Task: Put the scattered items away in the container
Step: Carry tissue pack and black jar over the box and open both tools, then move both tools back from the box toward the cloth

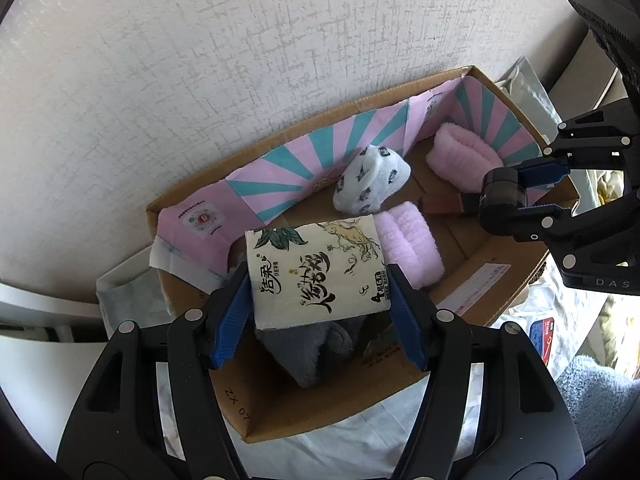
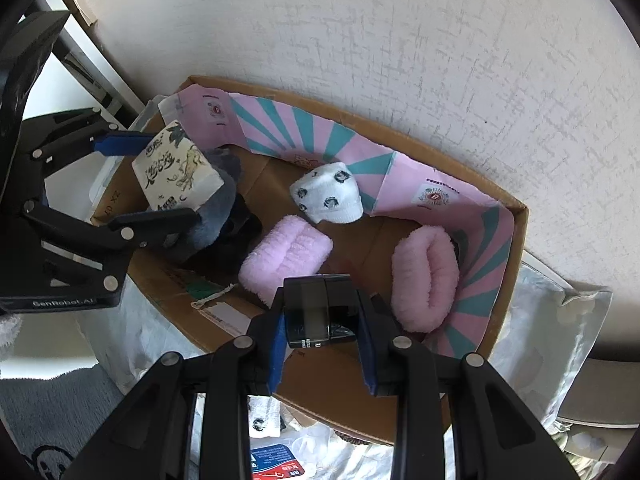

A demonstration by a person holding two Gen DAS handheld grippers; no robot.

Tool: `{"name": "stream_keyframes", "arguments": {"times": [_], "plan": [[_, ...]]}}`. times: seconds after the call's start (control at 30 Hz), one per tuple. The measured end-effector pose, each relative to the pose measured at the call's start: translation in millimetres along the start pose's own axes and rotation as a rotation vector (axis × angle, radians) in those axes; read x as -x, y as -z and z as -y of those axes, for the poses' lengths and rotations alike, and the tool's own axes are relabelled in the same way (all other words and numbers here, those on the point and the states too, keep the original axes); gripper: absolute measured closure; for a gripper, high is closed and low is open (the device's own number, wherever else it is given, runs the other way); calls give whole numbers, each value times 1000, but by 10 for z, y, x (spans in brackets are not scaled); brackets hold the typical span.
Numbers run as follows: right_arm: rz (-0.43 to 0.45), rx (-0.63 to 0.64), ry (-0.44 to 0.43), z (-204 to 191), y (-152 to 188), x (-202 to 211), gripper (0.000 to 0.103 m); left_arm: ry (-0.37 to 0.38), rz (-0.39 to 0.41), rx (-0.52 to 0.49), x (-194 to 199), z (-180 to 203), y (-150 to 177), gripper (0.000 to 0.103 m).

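Left gripper [image 1: 320,294] pinches tissue pack [image 1: 316,270] | right gripper [image 2: 322,344] clamps black box [image 2: 316,312] | both over cardboard box [image 2: 520,232] | we risk crushing socks.

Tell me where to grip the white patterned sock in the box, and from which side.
Grip the white patterned sock across its rounded bundle, coming from above. It sits as a free-standing mound on the cardboard box floor, apart from the pink pieces, with the paper liner close behind.
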State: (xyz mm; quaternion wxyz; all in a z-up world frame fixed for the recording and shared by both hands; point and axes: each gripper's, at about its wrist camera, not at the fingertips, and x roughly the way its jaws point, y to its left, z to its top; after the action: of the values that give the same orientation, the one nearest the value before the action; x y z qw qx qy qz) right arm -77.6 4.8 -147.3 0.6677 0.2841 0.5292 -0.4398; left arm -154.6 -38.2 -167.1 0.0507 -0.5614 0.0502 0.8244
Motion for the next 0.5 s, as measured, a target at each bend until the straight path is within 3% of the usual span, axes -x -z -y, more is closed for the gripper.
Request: {"name": "stream_keyframes", "arguments": {"times": [0.07, 0.1, 0.13, 0.17, 0.2, 0.23, 0.33, 0.5], "plan": [[1, -2, 5, 2, 2, 3, 74, -14, 12, -3, 9, -1, -2, 32], [-1, -16, 7, 15, 0, -12, 73, -27, 13, -2, 15, -4, -2, 9], [-9, -35, -4, 36, -1, -36, 59, -44, 15, 1, 21, -6, 0, 0], [-16, -53, -9, 57, 2, -54, 29, -39, 23, 2, 36, -10, 2, 0], [-23, -77, -10, 79, 16, -68, 11, -10, 25, 3, 54, -16, 6, 0], [-23, -85, -10, 90, 30, -69, 0, 12, 24, 6, 63, -28, 8, 0], [-9, -90, 6, 103, 83, -23, 0, 57, 16, 23, 79, -57, 32, 0], [29, -89, 8, 126, 177, 89, 0, 31, 70, 29, 212, -19, 116, 0]]}}
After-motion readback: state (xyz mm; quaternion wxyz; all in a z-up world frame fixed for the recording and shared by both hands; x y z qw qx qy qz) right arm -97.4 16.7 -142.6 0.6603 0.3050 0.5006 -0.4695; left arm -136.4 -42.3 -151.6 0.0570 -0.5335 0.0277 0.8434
